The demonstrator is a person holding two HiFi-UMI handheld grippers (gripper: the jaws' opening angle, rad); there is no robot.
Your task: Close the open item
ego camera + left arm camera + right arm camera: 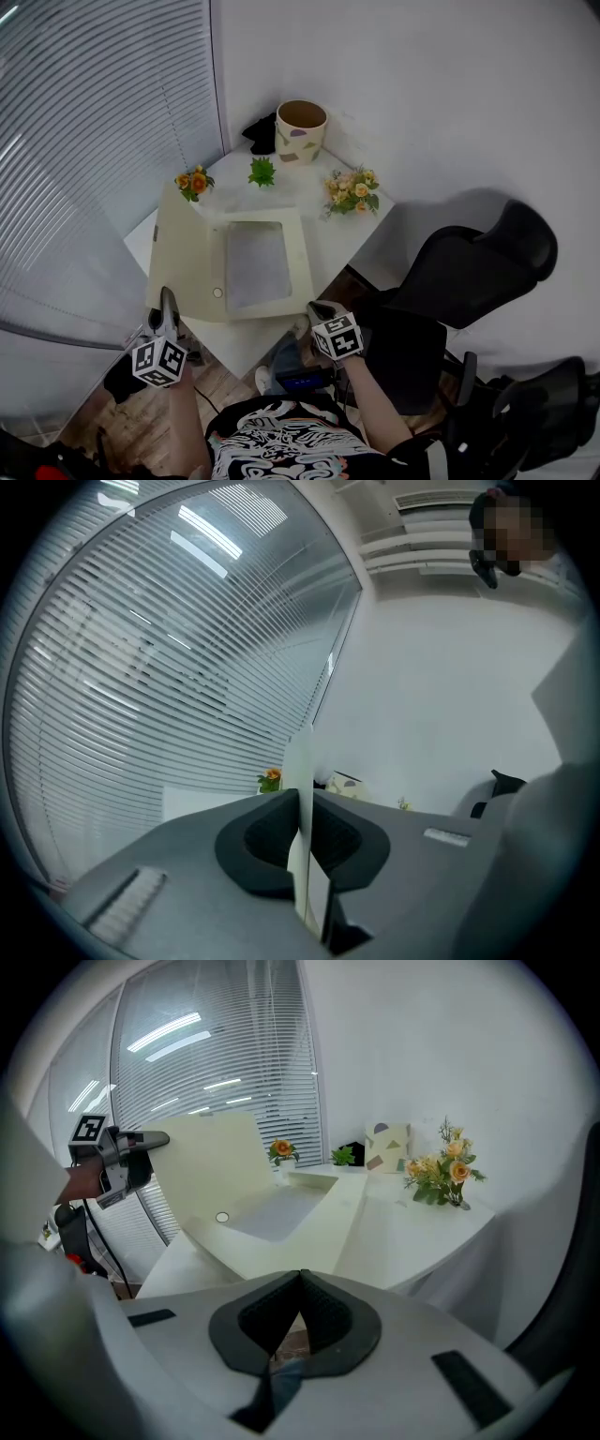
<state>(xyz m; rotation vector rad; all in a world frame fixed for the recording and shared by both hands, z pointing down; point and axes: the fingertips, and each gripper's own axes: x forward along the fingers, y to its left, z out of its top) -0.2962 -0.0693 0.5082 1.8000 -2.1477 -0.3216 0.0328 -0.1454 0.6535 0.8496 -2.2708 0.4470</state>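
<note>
**Folder** (281, 225): cream, open, on the front-left part of the white worktop (349, 234). The base lies flat and has a grey panel (256, 264) in its middle. A small round stud (217, 292) sits near the fold.

**Cover** (183, 248): the folder's left leaf, tilted up off the worktop on the side of the blinds (94, 141). In the right gripper view it stands as a slanted sheet (211, 1171) above the base.

**Left gripper** (167, 298): at the cover's near corner. In its own view the dark fingers (267, 841) are pressed together on the cover's thin edge (300, 761), which runs upright between them. The right gripper view shows it (141, 1140) at the cover's upper near corner.

**Right gripper** (317, 309): just off the worktop's front edge, right of the folder and apart from it. In its own view the fingers (333, 1321) meet at the tips with nothing between them. It points down toward the worktop's near edge.

**Pot** (301, 129): cream with coloured patches, upright at the far corner. A dark thing (262, 133), too unclear to name, is just beside it on the left.

**Orange flowers** (194, 182): at the far left edge, just beyond the cover.

**Green plant** (262, 172): small, between the pot and the folder.

**Yellow flowers** (352, 191): near the right edge, beyond the folder's far right corner.

**Chair** (478, 272): black, on the floor right of the worktop.
</note>
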